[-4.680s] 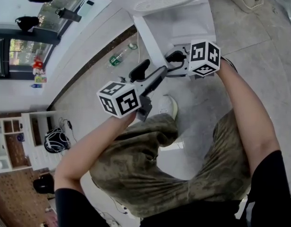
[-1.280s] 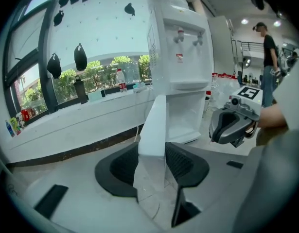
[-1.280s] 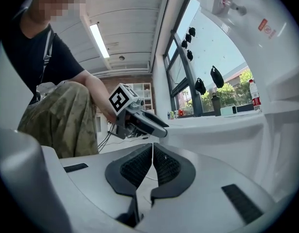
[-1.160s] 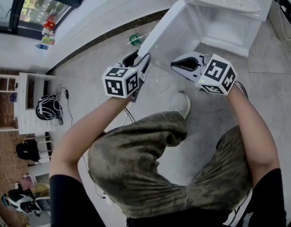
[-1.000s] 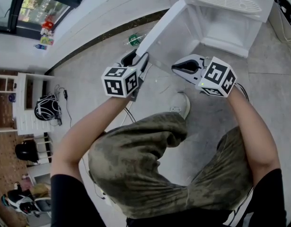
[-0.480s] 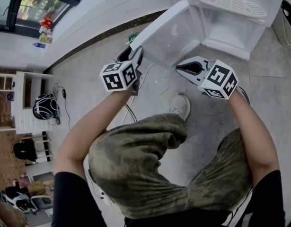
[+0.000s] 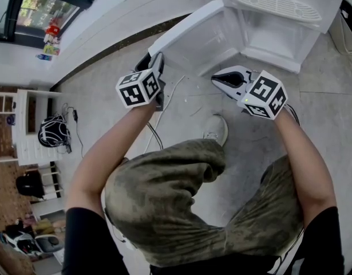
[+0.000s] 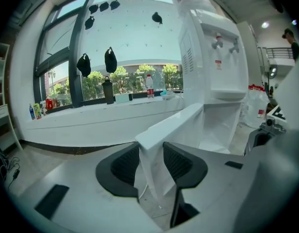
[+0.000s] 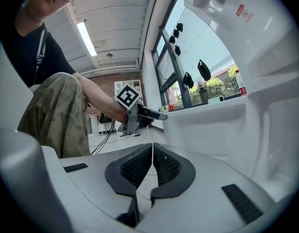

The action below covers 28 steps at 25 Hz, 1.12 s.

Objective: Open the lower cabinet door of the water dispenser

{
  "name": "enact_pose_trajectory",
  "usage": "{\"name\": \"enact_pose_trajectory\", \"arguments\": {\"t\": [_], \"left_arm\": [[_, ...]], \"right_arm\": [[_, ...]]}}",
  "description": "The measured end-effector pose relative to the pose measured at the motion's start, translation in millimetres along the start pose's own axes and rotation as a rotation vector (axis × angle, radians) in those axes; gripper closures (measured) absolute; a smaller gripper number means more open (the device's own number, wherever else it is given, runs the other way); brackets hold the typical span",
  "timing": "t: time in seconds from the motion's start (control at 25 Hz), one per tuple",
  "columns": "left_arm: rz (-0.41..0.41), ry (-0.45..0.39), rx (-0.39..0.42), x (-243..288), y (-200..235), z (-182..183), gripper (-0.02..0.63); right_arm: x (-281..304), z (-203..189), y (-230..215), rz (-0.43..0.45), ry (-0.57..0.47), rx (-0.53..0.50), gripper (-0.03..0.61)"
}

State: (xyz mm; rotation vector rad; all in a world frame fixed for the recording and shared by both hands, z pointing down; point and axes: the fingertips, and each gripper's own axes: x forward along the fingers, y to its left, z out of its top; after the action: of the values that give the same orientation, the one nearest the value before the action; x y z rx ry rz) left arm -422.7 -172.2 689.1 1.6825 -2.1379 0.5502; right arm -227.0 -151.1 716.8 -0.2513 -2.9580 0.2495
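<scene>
The white water dispenser [image 7: 273, 4] stands at the top of the head view, its lower cabinet [image 7: 276, 39] laid open. The lower door [image 7: 193, 36] is swung out to the left. My left gripper [image 7: 154, 62] is at the door's free edge. In the left gripper view the door [image 8: 178, 127] runs between the black pads [image 8: 125, 165], which have just been closing and now press its edge; the left gripper [image 8: 150, 154] is shut on it. My right gripper [image 7: 217, 80] hovers in front of the cabinet, shut and empty [image 9: 152, 154]. It looks across at the left gripper [image 9: 156, 114] and the door [image 9: 207, 125].
My shoe [image 7: 214, 129] and a white cable [image 7: 164, 105] are on the grey tiled floor below the door. A pale bin [image 7: 350, 16] stands at the right of the dispenser. A window sill with bottles [image 8: 150, 85] runs behind the door. A shelf unit [image 7: 27, 130] is far left.
The door has swung further open toward the left, and my left gripper has moved left and up the picture with its edge. The right gripper has hardly shifted.
</scene>
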Motion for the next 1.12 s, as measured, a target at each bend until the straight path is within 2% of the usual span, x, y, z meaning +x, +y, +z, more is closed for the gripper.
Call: {"name": "enact_pose_trajectory", "arguments": {"t": [0.28,0.6,0.88,1.12], "left_arm": [[0.004,-0.022,-0.005,11,8,4,0.483],[0.031,-0.068,-0.061,24,18,11,0.493],[0.022,-0.092,-0.061,24,19,12,0.494],[0.003,-0.099,-0.188,16,23,0,0.468]], "right_arm": [[-3,-11,-5,-0.016,0.024,0.007,0.574],[-13,-28,-14,-0.042,0.064,0.022,0.574],[-19,-24,-27,-0.082,0.041,0.048,0.574],[-29,-13,-36,-0.146,-0.005,0.072,0.574]]}}
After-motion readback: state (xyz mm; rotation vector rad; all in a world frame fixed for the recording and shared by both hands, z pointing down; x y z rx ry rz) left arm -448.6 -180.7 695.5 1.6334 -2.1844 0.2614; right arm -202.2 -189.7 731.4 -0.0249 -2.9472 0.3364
